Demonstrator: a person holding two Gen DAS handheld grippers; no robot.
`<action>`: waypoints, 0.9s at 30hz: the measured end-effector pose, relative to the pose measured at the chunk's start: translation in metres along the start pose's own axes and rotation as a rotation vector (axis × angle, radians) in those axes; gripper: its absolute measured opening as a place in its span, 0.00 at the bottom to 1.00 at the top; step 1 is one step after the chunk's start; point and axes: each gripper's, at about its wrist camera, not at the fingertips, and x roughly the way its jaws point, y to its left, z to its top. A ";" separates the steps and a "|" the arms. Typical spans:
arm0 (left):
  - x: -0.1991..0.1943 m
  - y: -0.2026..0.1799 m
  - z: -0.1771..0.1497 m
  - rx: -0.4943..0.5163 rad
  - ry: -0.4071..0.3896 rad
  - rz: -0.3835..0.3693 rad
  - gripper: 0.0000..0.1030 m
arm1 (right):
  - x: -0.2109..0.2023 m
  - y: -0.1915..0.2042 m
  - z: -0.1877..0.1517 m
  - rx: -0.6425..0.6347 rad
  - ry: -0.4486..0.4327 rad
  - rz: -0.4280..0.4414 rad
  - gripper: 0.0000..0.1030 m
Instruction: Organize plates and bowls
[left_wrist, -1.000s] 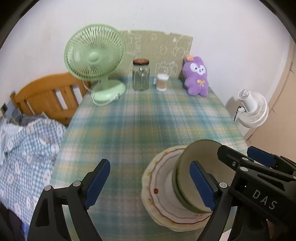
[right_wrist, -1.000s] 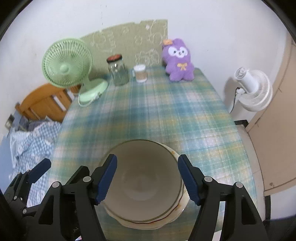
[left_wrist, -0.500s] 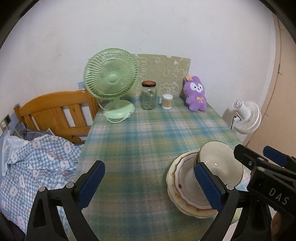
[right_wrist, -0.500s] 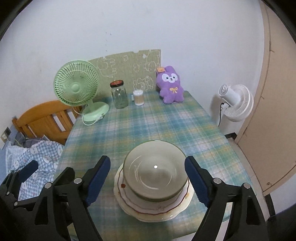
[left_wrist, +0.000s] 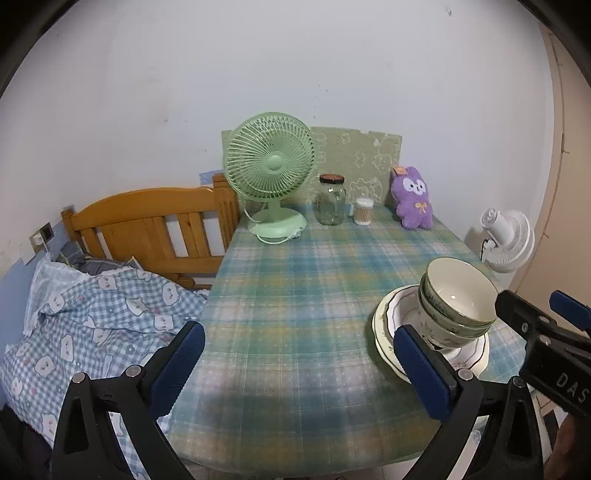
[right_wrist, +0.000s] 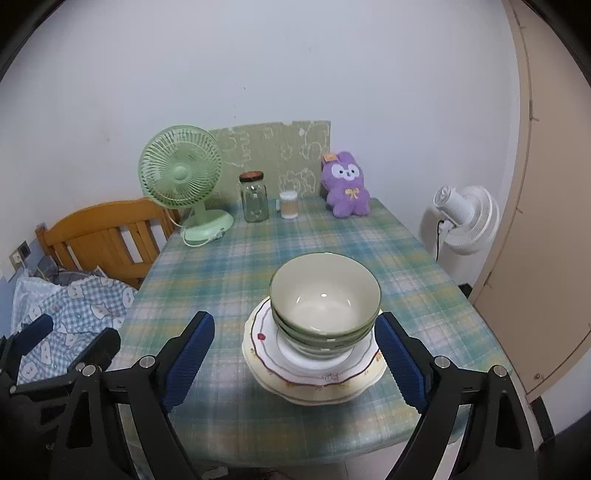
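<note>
Your bowls (right_wrist: 325, 310) sit nested on the plates (right_wrist: 314, 365), lower centre of the desk (right_wrist: 332, 243). Both claws, left (left_wrist: 295, 373) and right (right_wrist: 295, 362), are opening and empty; back straight off without nudging the stack.

Bowls (left_wrist: 458, 299) on plates (left_wrist: 391, 321), rt.

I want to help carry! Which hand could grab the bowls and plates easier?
Probably the right gripper: the stacked bowls and plates sit centred between its opening jaws. The left gripper faces bare tablecloth.
</note>
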 end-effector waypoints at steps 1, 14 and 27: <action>-0.003 0.002 -0.003 -0.002 -0.011 0.001 1.00 | -0.003 0.002 -0.004 -0.006 -0.011 -0.008 0.90; -0.013 0.011 -0.033 -0.011 -0.072 -0.001 1.00 | -0.011 0.005 -0.044 0.000 -0.054 -0.005 0.91; -0.021 0.010 -0.029 -0.021 -0.108 -0.012 1.00 | -0.016 0.000 -0.036 0.024 -0.075 0.000 0.91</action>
